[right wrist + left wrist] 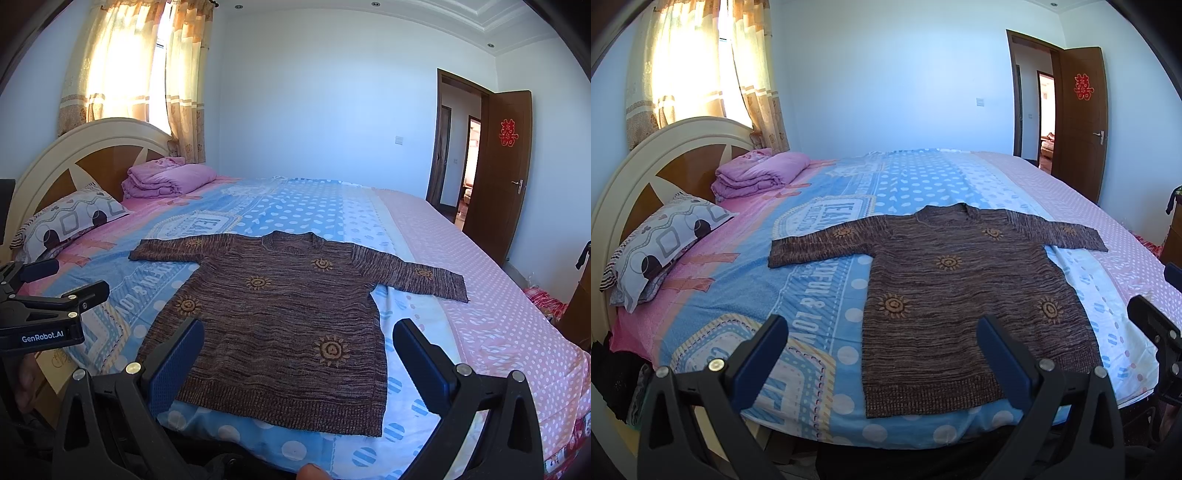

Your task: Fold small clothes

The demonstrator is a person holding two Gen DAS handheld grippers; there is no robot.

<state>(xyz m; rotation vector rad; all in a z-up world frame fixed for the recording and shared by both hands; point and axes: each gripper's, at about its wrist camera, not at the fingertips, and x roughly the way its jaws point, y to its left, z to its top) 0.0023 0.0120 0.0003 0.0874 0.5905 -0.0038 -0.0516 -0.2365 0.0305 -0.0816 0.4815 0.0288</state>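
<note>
Readable marks around you

Your left gripper (48,295) reads "GenRobot.AI"; the door (508,162) carries a red double-happiness character (508,133).

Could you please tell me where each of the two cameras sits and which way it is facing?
Left wrist: on the left hand-held gripper, open, facing across the bed at the flat brown sweater; the right hand-held gripper shows at the right edge.
Right wrist: on the right hand-held gripper, open, same direction from further right; the left gripper and a fingertip show.
Shared: sweater, bed, pillow, folded pink blanket, curtain, door.
</note>
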